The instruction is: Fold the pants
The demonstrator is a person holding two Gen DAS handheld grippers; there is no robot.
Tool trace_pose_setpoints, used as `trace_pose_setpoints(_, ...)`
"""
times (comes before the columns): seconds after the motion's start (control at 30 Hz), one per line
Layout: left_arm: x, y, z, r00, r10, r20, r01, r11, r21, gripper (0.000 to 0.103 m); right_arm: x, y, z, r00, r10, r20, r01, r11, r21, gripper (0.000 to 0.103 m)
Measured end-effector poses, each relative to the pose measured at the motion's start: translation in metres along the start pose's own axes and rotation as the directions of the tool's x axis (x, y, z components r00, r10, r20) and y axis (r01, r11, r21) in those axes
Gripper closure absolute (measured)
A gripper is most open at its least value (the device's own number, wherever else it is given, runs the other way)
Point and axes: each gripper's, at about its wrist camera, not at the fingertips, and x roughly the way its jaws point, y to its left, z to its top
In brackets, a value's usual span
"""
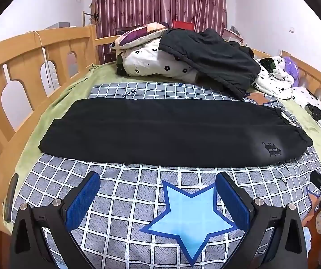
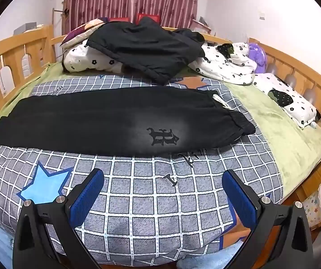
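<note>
We held the left tongs and right tongs spread and empty just near of the black pants lying flat across the bed, where a shallow pinch could lift one layer only.

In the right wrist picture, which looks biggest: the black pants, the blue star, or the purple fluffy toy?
1. black pants
2. blue star, though it sits nearer the camera
3. purple fluffy toy, far back, so it may only look smallest
</note>
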Motion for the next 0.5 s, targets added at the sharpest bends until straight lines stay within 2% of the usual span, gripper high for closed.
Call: trace_pose_setpoints(0.5, -0.0026, 0.0000, 0.0007, 1.000, -0.003, 0.006, 0.003, 1.000, -0.001, 0.000, -0.0053, -0.0004, 0.0025, 1.000, -0.002, 0.017, 0.002, 1.000, -0.003, 0.000)
